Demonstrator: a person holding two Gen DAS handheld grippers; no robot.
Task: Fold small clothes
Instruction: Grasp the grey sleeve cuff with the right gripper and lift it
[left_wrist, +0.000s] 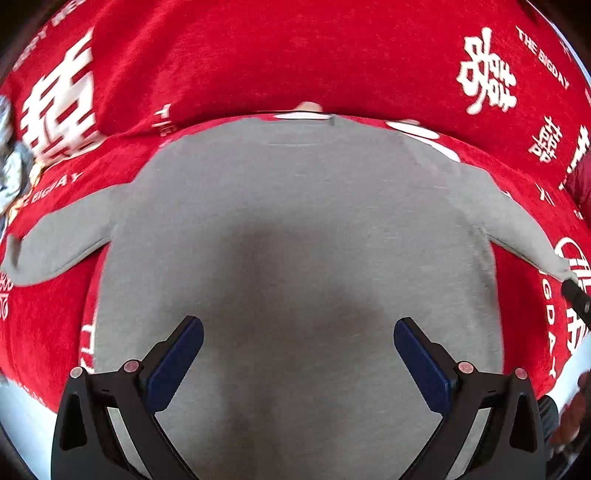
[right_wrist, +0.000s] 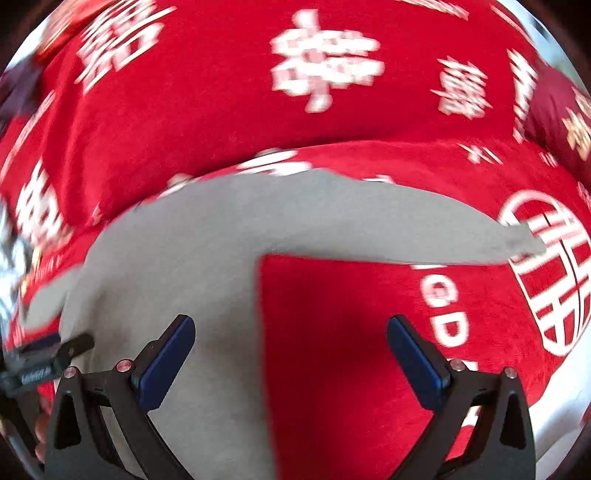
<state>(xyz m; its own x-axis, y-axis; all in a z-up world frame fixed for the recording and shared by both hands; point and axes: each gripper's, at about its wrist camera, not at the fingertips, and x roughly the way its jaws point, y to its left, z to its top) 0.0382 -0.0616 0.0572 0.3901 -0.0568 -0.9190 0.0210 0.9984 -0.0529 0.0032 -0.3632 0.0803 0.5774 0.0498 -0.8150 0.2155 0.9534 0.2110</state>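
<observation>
So far nothing has been folded, as far as can be judged. The grey long-sleeved top (left_wrist: 295, 229) is laid out flat on the red cloth (left_wrist: 258, 55), neckline at the far side, both sleeves spread outward, hem toward the cameras. No crease or doubled-over layer can be made out anywhere, so basically the whole fold is still left: sleeves in, sides in, then bottom up, probably.

The left hand-held gripper (left_wrist: 298, 354) is held over the lower middle of the body panel with its blue pads wide apart and nothing between them. The right hand-held gripper (right_wrist: 291, 354) is spread open too, empty, positioned over the top's right side edge, just below the outstretched right sleeve (right_wrist: 406, 229). The right wrist view is pretty motion-blurred, so finer detail there can't be called.

As for the surface: it's covered with that fuzzy red cloth printed with white double-happiness characters and "THE BIG DAY" lettering. A darker maroon item (right_wrist: 554, 110) is seen at the far right, and some patterned fabric at the left edge, too blurred to identify. Not much of the room can be made out beyond that.
</observation>
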